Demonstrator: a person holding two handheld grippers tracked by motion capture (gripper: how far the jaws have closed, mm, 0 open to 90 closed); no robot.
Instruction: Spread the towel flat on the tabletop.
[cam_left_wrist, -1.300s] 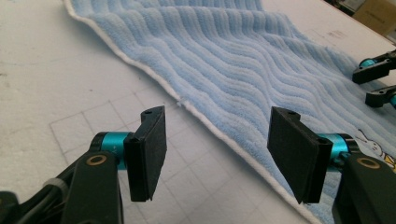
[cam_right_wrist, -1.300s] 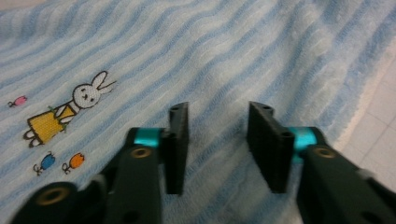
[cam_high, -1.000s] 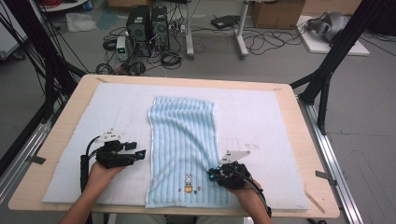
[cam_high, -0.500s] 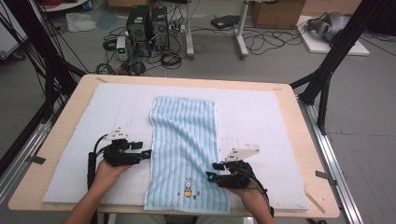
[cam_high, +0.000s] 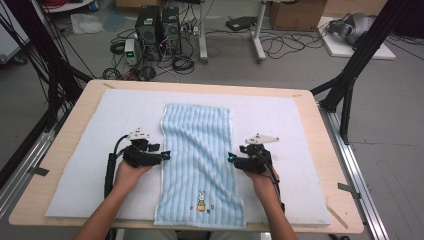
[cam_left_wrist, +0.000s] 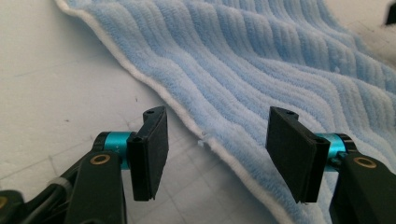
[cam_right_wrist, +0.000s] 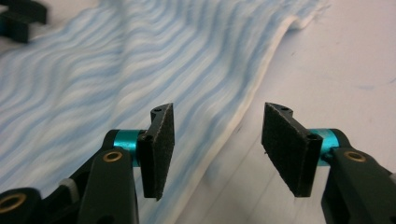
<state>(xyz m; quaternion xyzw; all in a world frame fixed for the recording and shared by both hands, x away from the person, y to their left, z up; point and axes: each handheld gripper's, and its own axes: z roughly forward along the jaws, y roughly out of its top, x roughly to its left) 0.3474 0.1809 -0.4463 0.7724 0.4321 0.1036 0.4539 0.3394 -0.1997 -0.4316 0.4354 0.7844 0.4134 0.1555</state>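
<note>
A light blue striped towel (cam_high: 199, 160) with a small rabbit picture near its front end lies lengthwise on the white pad (cam_high: 90, 130). My left gripper (cam_high: 165, 155) sits at the towel's left edge, open; in the left gripper view (cam_left_wrist: 217, 149) the towel's white hem (cam_left_wrist: 187, 122) runs between the jaws without being pinched. My right gripper (cam_high: 230, 158) is at the towel's right edge, its jaws having just been opening. In the right gripper view (cam_right_wrist: 218, 140) the towel's hem (cam_right_wrist: 243, 109) lies under the open gap, untouched by the pads.
The white pad covers a wooden table (cam_high: 320, 130). Black frame posts (cam_high: 350, 80) stand at both sides. Computer boxes (cam_high: 157, 25) and cables lie on the floor beyond the far edge.
Both grippers have moved away from the person along the towel's long edges, from near its front end to about its middle. The right gripper's jaws have opened and let go of the towel.
</note>
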